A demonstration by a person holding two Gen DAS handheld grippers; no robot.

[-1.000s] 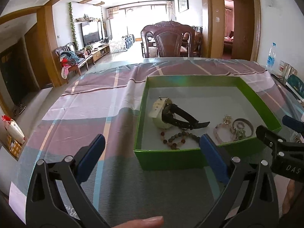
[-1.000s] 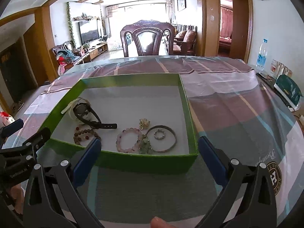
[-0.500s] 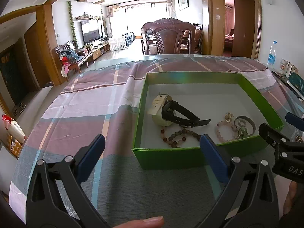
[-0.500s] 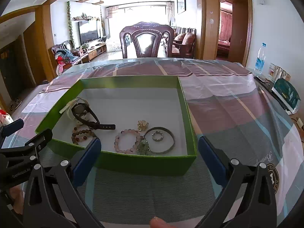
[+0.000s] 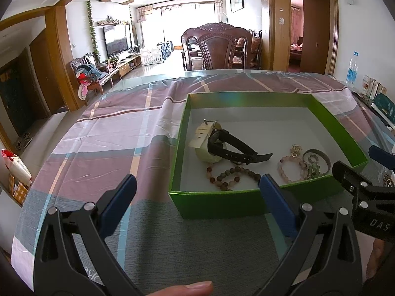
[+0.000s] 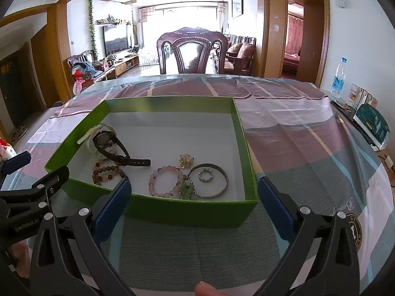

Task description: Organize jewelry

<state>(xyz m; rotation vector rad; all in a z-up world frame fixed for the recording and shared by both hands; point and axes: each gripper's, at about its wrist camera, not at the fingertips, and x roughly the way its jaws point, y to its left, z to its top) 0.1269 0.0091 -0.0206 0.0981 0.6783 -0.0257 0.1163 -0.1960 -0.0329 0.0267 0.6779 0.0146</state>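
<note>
Both sets of jaws are held wide apart and nothing is gripped or touched by either: the left gripper hovers over bare tablecloth with the near-left corner of the green box between its blue pads, and the right gripper is spread across almost the whole near wall of the same box. Just beyond the right gripper's fingertips, inside the box, the jewelry is seen crowded toward the near edge — a pink bead bracelet at about 12 o'clock from the gripper, a metal bangle at 1 o'clock with a small ring lying inside it, green stones touching both bracelet and bangle, and a gold brooch farther back. At 10 o'clock a brown bead bracelet lies beside a black watch that is draped over a cream watch. The risk is judged to lie in this crowding: if one piece is pinched, a touching neighbour could be dragged along, and a rounded bead strand or the thin bangle could slip from the pads. The near wall could also be struck on a low approach, so that the light box is shoved across the tablecloth — a higher, steeper entry seems safer.
</note>
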